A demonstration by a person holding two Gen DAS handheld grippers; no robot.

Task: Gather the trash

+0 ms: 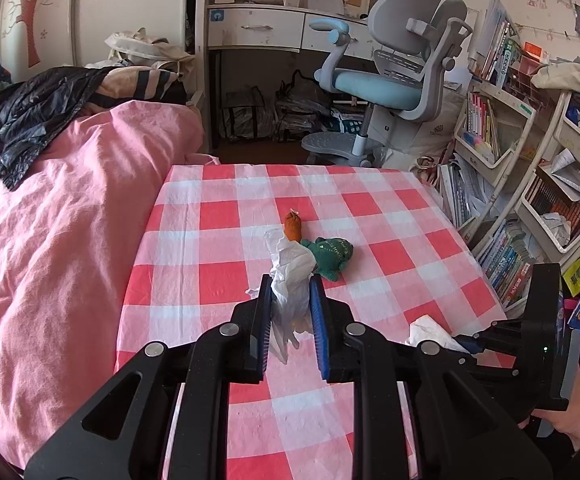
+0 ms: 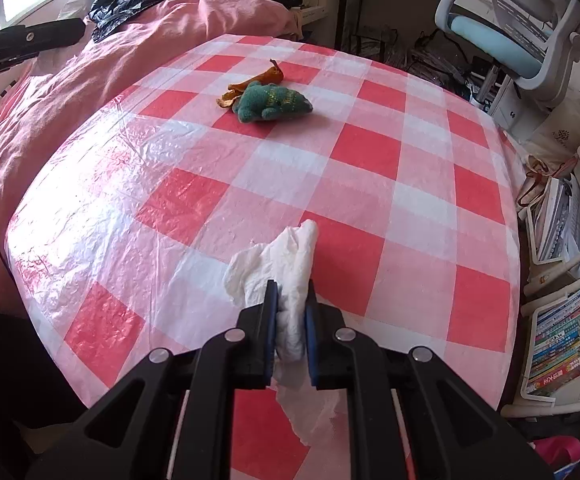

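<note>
The left gripper point(image 1: 290, 286) tilts downward, its two black fingers point(image 1: 263, 312) with blue pads drawn close together and pinching a crumpled white tissue point(image 1: 292, 276) between them. The right gripper point(image 2: 292, 294) points more steeply down, its fingers point(image 2: 267, 316) likewise nearly closed and clamped on a second white tissue point(image 2: 285, 264). In the left wrist view the right gripper's black body shows at the right edge, with a bare hand point(image 1: 578, 420) gripping it from below.
</note>
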